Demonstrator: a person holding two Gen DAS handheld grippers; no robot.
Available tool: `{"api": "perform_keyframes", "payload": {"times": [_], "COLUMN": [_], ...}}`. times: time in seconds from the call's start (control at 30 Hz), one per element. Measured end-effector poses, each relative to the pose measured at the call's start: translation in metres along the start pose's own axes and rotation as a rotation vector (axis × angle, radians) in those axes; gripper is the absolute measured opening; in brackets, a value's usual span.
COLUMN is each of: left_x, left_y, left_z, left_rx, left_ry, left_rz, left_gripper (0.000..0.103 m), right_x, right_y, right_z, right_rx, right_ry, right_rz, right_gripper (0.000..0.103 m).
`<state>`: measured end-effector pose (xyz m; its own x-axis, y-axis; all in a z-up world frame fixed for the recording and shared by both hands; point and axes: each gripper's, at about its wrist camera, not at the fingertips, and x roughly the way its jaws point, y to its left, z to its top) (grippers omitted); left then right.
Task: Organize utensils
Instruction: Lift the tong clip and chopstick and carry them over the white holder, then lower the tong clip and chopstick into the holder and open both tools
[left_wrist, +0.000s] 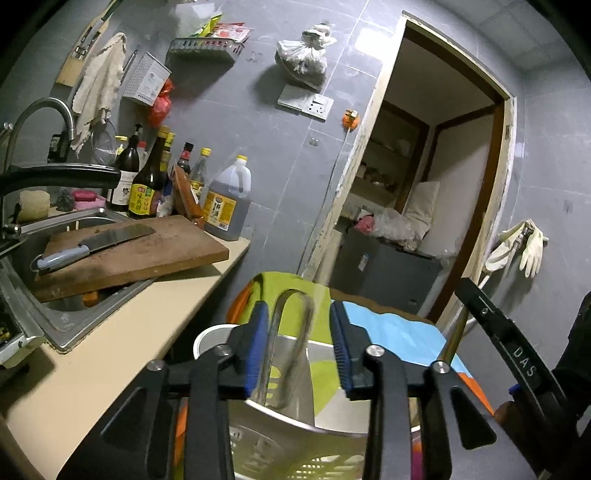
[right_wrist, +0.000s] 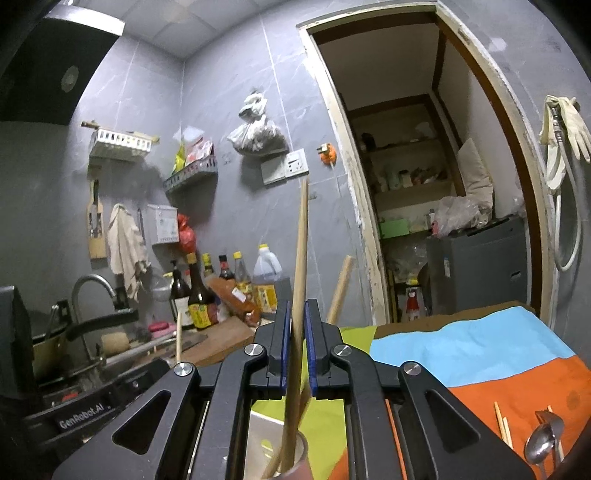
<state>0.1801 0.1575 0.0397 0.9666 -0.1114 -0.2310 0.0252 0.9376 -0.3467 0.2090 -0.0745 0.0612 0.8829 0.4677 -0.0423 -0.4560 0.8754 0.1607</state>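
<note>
In the left wrist view my left gripper (left_wrist: 298, 310) stands open around a looped metal handle (left_wrist: 291, 325). The loop lies close to the left blue pad and clear of the right one. It rises from a steel container (left_wrist: 295, 402) above a pale plastic basket (left_wrist: 295, 461). My right gripper (right_wrist: 297, 314) is shut on a long wooden stick (right_wrist: 301, 251). The stick runs down into a cup (right_wrist: 291, 458) beside a second stick. Another wooden stick (right_wrist: 341, 291) leans behind. Spoons (right_wrist: 543, 439) and chopsticks (right_wrist: 502, 424) lie on the orange cloth (right_wrist: 517, 384).
On the left are a sink (left_wrist: 55, 317), a cutting board (left_wrist: 147, 251) carrying a knife (left_wrist: 96, 245), and several bottles (left_wrist: 147, 177) along the wall. A white cup (left_wrist: 214, 336) stands by the counter edge. The right gripper's arm (left_wrist: 517, 354) crosses close on the right. A doorway (right_wrist: 424, 184) opens behind.
</note>
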Motion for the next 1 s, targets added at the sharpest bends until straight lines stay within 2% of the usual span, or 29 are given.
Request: {"api": "perform_keyframes", "payload": {"times": [0.1,0.2,0.23,0.33,0.4,0.43,0.47,0.53,0.67,0.7,0.87,1.0], "left_x": [-0.004,-0.011,-0.013,-0.02,-0.025,-0.028,-0.029,-0.034,-0.041,-0.042,-0.042,-0.041], "left_y": [-0.003,-0.005,-0.007,-0.013,-0.017,-0.02,-0.023,-0.029,-0.044,-0.048,-0.072,-0.093], "left_z": [0.0,0.004,0.005,0.01,0.014,0.015,0.017,0.02,0.024,0.025,0.023,0.016], "left_rx": [0.005,-0.008,-0.008,-0.002,-0.004,-0.003,-0.002,0.005,0.038,0.047,0.105,0.153], "left_ry": [0.003,-0.005,-0.011,-0.029,-0.04,-0.047,-0.054,-0.07,-0.089,-0.088,-0.075,-0.073], "left_rz": [0.001,-0.011,-0.013,-0.016,-0.029,-0.032,-0.034,-0.043,-0.06,-0.065,-0.088,-0.101], "left_gripper": [0.033,0.037,0.04,0.051,0.055,0.059,0.062,0.068,0.085,0.087,0.092,0.093], "right_x": [-0.004,-0.009,-0.011,-0.019,-0.028,-0.033,-0.036,-0.046,-0.06,-0.065,-0.084,-0.101], "right_y": [0.0,-0.001,-0.001,-0.001,-0.003,-0.005,-0.007,-0.013,-0.028,-0.034,-0.054,-0.07], "right_z": [-0.001,0.001,0.002,0.008,0.014,0.016,0.019,0.025,0.036,0.039,0.047,0.051], "right_rx": [-0.012,-0.017,-0.018,-0.039,-0.043,-0.04,-0.034,-0.029,-0.02,-0.019,-0.034,-0.063], "right_ry": [0.011,0.011,0.008,-0.016,-0.049,-0.064,-0.076,-0.096,-0.114,-0.114,-0.086,-0.066], "right_rz": [0.009,0.02,0.025,0.033,0.045,0.049,0.052,0.044,0.028,0.023,0.007,-0.026], "right_gripper": [0.009,0.02,0.024,0.027,0.037,0.048,0.053,0.056,0.077,0.079,0.103,0.103]}}
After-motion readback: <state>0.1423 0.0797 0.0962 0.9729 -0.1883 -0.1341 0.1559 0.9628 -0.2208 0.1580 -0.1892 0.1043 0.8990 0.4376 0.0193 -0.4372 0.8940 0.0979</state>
